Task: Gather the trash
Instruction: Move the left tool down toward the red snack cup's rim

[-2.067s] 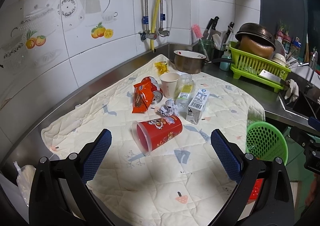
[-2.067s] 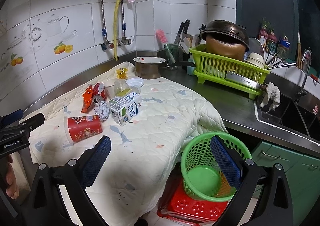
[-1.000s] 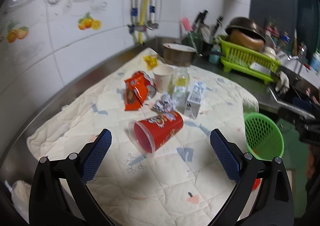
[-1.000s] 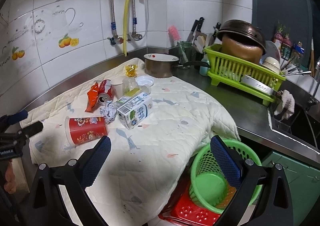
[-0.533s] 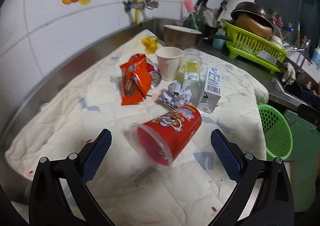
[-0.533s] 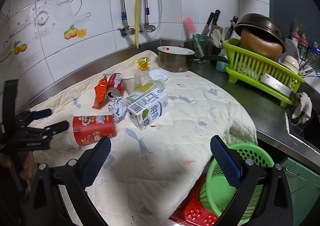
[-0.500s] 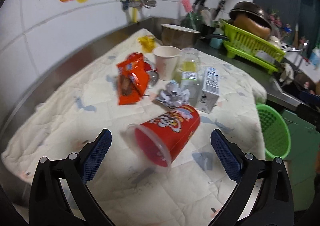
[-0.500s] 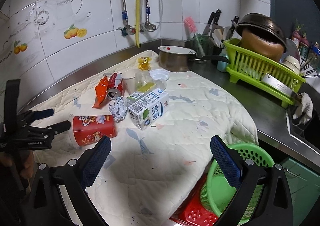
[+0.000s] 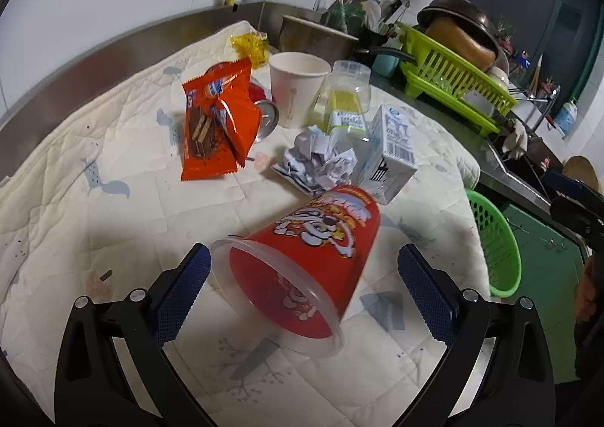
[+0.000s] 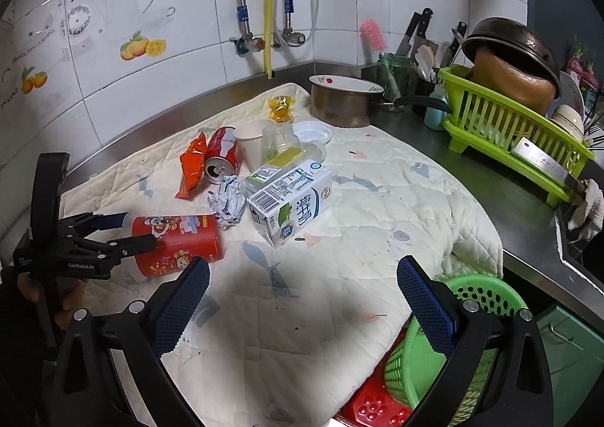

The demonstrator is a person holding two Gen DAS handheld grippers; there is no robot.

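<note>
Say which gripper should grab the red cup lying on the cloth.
Left. The left gripper is open with the red cup lying between its fingers, mouth toward it. The right gripper is open over bare cloth near the green basket, away from the cup.

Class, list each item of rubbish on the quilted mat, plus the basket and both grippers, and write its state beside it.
Red cup: on its side, mouth facing the left gripper.
Soda can: lying down, opened.
Milk carton: lying flat.
Paper cup: upright, empty.
Paper ball: crumpled.
Snack wrapper: crumpled, lying flat.
Green basket: upright, open.
Left gripper: open, around the red cup's rim.
Right gripper: open, empty.
</note>
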